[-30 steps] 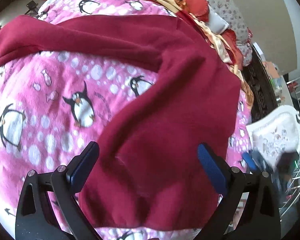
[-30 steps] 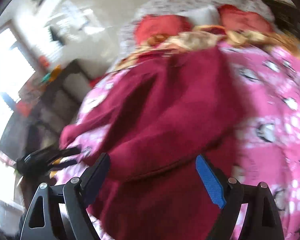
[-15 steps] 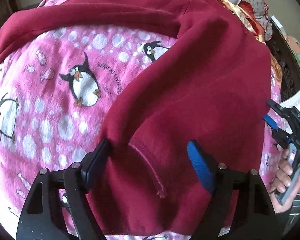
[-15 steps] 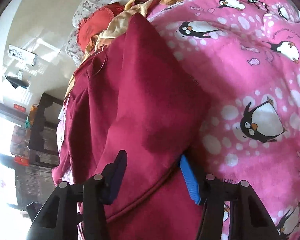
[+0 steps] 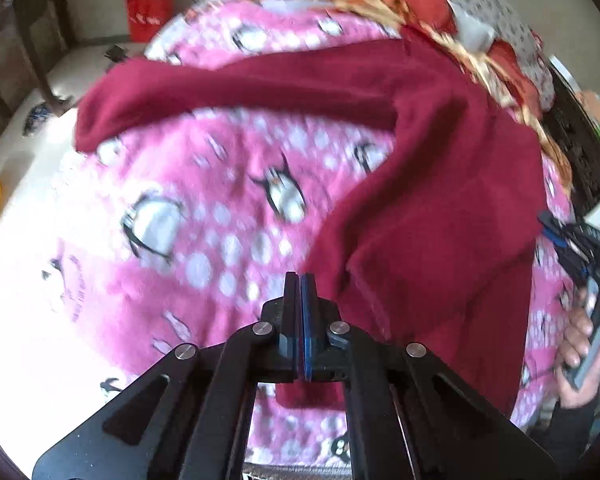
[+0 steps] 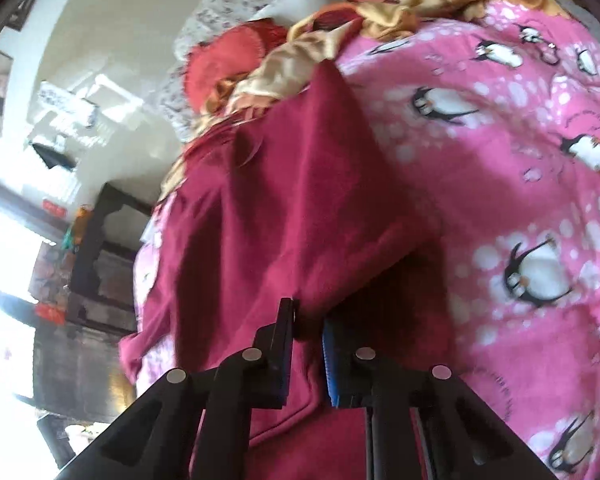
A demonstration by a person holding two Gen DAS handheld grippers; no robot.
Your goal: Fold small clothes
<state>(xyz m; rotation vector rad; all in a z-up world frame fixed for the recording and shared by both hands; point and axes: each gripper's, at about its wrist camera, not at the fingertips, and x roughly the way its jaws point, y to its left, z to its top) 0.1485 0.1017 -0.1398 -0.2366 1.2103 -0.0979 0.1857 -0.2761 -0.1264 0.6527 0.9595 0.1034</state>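
You have the maroon top (image 5: 440, 184) lying on the penguin blanket (image 5: 204, 216), its body toward the right of the left view and one sleeve (image 5: 228, 92) stretched out across the blanket to the left. Your left gripper (image 5: 301, 284) has its jaws pressed together at the hem corner; maroon cloth shows beneath the fingers, so it looks pinched there, though the left view does not show the cloth between the pads plainly. Your right gripper (image 6: 308, 320) is narrowed on a thick ridge of the top (image 6: 284, 184) at the hem, with fabric bunched between the fingers. This reads as the start of the first fold: both lower corners taken, nothing folded over so far. Next you would lift both corners together and carry the hem up toward the collar, near the gold cloth (image 6: 320, 44). Keep the two grips level, or the hem will land skewed, and mind that the loose sleeve does not drag under.
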